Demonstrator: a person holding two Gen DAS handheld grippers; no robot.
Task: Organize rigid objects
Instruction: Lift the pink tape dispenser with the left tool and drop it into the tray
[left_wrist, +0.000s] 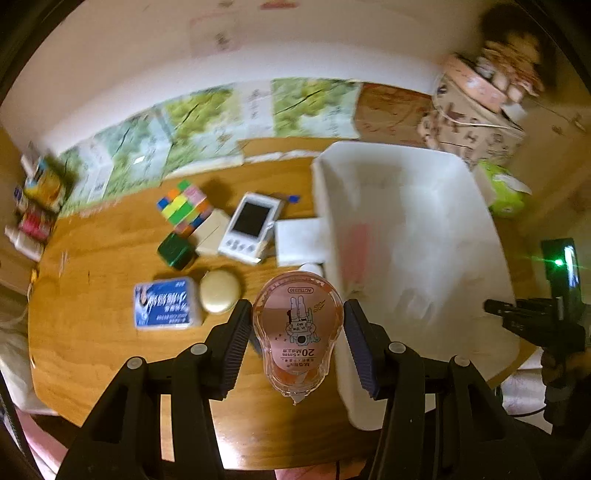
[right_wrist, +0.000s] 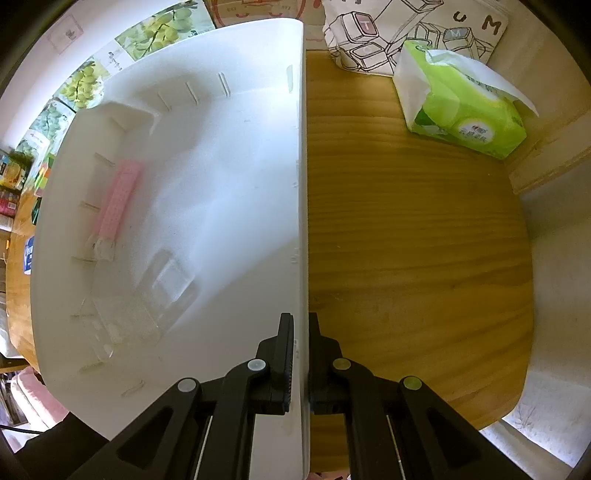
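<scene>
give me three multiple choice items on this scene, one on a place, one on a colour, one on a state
1. Where does the pink item lie?
A. inside the white bin
B. on the tissue pack
C. on the bare table

2. What colour is the tissue pack?
A. blue
B. green
C. red

3. What is the right gripper doing?
A. hanging open over the table
B. holding the tissue pack
C. clamped on the bin's wall

Answers:
1. A, it rests on the bin's floor near the wall opposite the gripper.
2. B, its wrapper is bright green with white tissue sticking out.
3. C, one finger is inside the wall and one outside, closed tight on it.
</scene>
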